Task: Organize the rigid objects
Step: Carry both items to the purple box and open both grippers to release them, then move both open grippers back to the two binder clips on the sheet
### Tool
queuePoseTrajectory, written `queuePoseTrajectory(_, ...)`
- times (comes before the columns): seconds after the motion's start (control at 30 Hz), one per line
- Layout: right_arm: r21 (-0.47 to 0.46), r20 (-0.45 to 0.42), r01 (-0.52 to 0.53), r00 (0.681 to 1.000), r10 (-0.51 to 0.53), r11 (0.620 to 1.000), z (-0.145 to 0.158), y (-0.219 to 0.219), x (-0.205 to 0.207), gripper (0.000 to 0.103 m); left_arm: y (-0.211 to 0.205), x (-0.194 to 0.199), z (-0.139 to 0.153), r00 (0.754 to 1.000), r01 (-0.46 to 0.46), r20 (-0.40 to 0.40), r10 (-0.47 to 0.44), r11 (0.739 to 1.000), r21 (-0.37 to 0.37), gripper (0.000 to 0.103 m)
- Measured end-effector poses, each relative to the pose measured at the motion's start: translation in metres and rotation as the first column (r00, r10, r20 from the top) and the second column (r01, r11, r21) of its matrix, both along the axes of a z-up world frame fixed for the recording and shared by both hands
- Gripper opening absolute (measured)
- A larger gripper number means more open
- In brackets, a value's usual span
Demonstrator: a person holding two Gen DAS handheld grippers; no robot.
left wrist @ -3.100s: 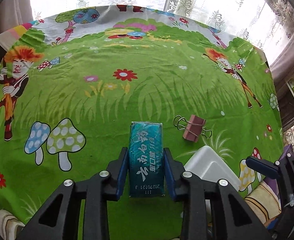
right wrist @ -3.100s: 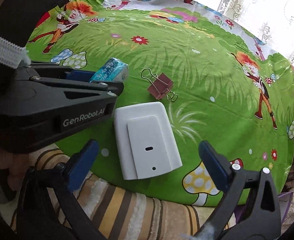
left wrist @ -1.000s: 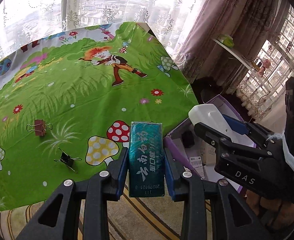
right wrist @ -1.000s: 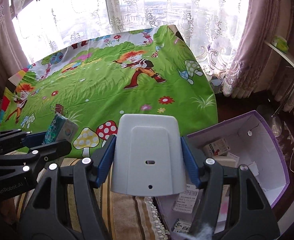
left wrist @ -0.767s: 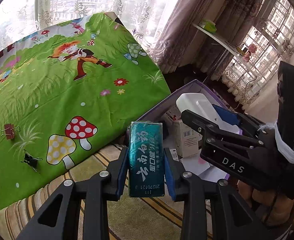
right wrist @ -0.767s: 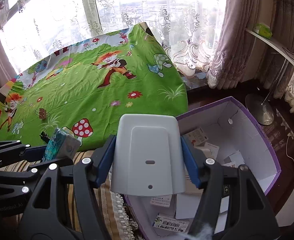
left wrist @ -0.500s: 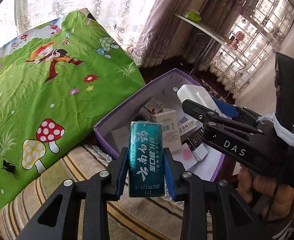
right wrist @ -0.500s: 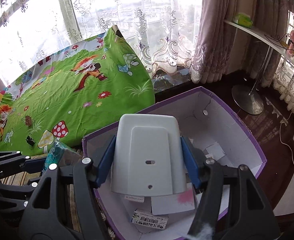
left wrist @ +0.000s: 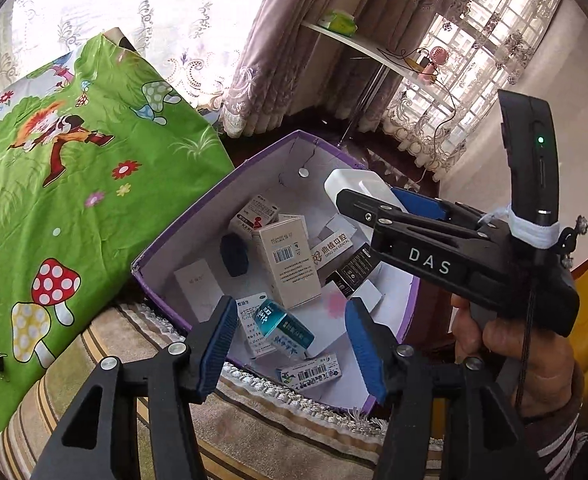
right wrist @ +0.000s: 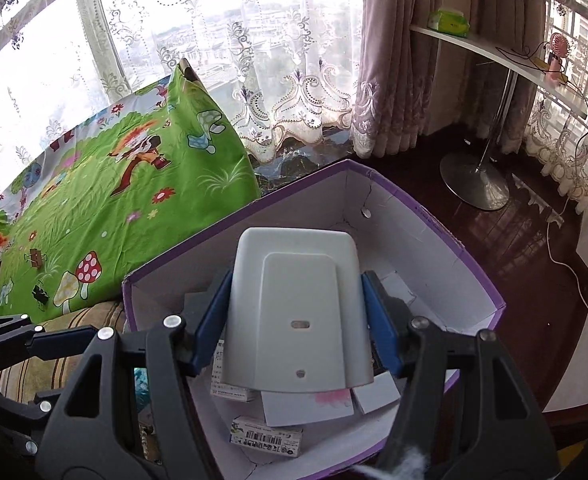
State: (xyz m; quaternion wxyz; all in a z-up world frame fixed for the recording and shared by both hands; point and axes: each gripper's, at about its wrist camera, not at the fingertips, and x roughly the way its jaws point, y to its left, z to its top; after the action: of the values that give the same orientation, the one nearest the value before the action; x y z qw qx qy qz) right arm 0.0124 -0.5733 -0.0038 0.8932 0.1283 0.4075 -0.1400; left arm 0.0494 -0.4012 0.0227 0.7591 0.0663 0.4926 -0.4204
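Observation:
A purple cardboard box (left wrist: 182, 240) with a white inside stands on the floor and holds several small cartons. My left gripper (left wrist: 288, 344) is open and empty above its near side. The teal toothpaste box (left wrist: 284, 330) lies tilted among the cartons inside, below the open fingers. My right gripper (right wrist: 296, 324) is shut on a white plastic device (right wrist: 298, 316) and holds it over the middle of the box (right wrist: 434, 216). The device also shows in the left wrist view (left wrist: 358, 184).
A table under a green cartoon cloth (left wrist: 54, 200) stands left of the box, with binder clips (right wrist: 36, 258) on it. A striped rug (left wrist: 254, 432) lies in front. Curtains, a white shelf on a metal stand (right wrist: 474, 184) and dark wood floor lie behind.
Both grippers swung right from the table to the purple box. My left gripper has opened and the teal toothpaste box has dropped into the box. The right gripper still holds the white device.

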Motion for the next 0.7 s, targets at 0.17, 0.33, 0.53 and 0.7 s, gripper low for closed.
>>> queuePoseTrajectory(0.17, 0.01, 0.012, -0.026, 1.0, 0.026, 1.0, 0.003, 0.007, 0.0, 0.076, 0.012, 0.005, 0.004, 0.999, -0.044, -0.011, 0.044, 0.999, -0.026, 0.058)
queuePoseTrajectory(0.33, 0.009, 0.016, -0.057, 0.998, 0.056, 0.998, 0.007, 0.017, 0.002, 0.079, 0.028, 0.015, 0.01, 0.995, -0.1, 0.0, 0.1, 0.994, -0.039, 0.058)
queuePoseTrajectory(0.53, 0.005, 0.013, -0.101, 0.995, 0.101, 0.995, 0.01, 0.032, 0.006, 0.08, 0.046, 0.026, 0.016, 0.99, -0.142, 0.023, 0.143, 0.989, -0.042, 0.058)
queuePoseTrajectory(0.7, 0.0, 0.02, -0.14, 0.99, 0.14, 0.99, 0.015, 0.046, 0.011, 0.08, 0.072, 0.041, 0.02, 0.978, -0.201, 0.044, 0.203, 0.978, -0.045, 0.058)
